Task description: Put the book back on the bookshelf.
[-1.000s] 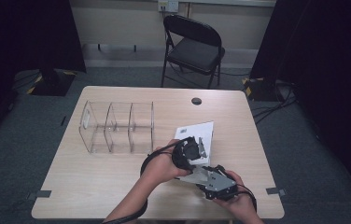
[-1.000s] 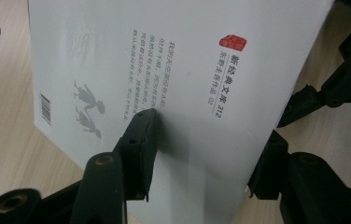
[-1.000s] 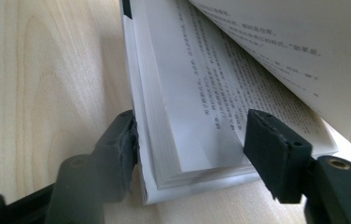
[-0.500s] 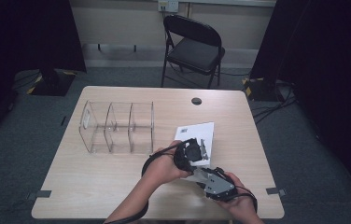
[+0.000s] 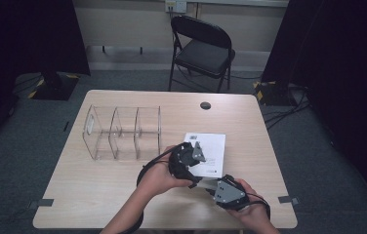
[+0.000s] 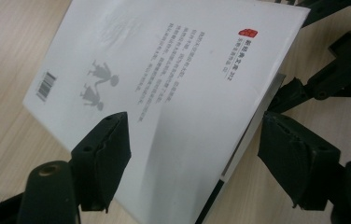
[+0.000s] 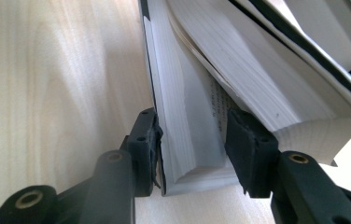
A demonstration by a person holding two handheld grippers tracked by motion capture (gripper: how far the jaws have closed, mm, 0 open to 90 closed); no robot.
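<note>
While ajar, jaws astride book [image 6: 173, 93]

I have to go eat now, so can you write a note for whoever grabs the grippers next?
Left gripper: open, jaws just opened, the book's edge loose between them.
Right gripper: jaws just closing, shut on a wad of the book's pages with one cover.
Things: white book on the table, fanned open; clear organizer beside it, compartments empty.
Done: book gripped.
Left: probably lift it and stand it in the organizer.
</note>
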